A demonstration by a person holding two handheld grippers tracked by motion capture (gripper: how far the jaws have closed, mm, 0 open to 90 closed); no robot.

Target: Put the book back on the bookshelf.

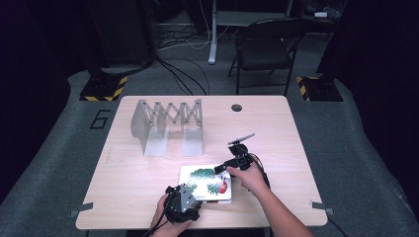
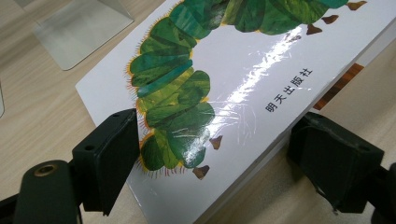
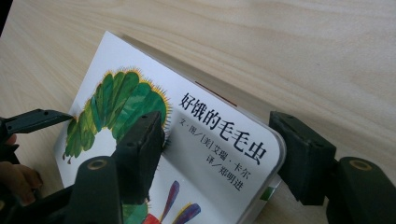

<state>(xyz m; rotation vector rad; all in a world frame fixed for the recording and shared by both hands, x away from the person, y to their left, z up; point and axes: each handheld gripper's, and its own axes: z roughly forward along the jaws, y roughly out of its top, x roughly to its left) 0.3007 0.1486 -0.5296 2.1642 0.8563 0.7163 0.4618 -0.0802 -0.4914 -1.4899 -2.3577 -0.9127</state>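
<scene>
Picture book [image 1: 205,183] is lying near the table's [image 1: 148,197] 6 o'clock edge, cover up, one edge tilting off the wood. Left gripper [image 1: 197,200] is sitting at the book's 7 o'clock corner, jaws clamping cover and underside, grasping it. Right gripper [image 1: 221,169] is working at the 1 o'clock corner; jaws straddling that corner, released, pads standing off the board. Metal folding rack [image 1: 165,126] is standing at 11 o'clock, well apart.

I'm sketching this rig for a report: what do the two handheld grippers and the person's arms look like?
Both are black, blocky tools. The left gripper carries a grey three-cornered plate with small holes on top; the right gripper has a thin grey plate and a black cable trailing back. Each has two thick, squared black jaws with round bolt holes at their bases. The forearms are bare, no sleeves visible.
</scene>
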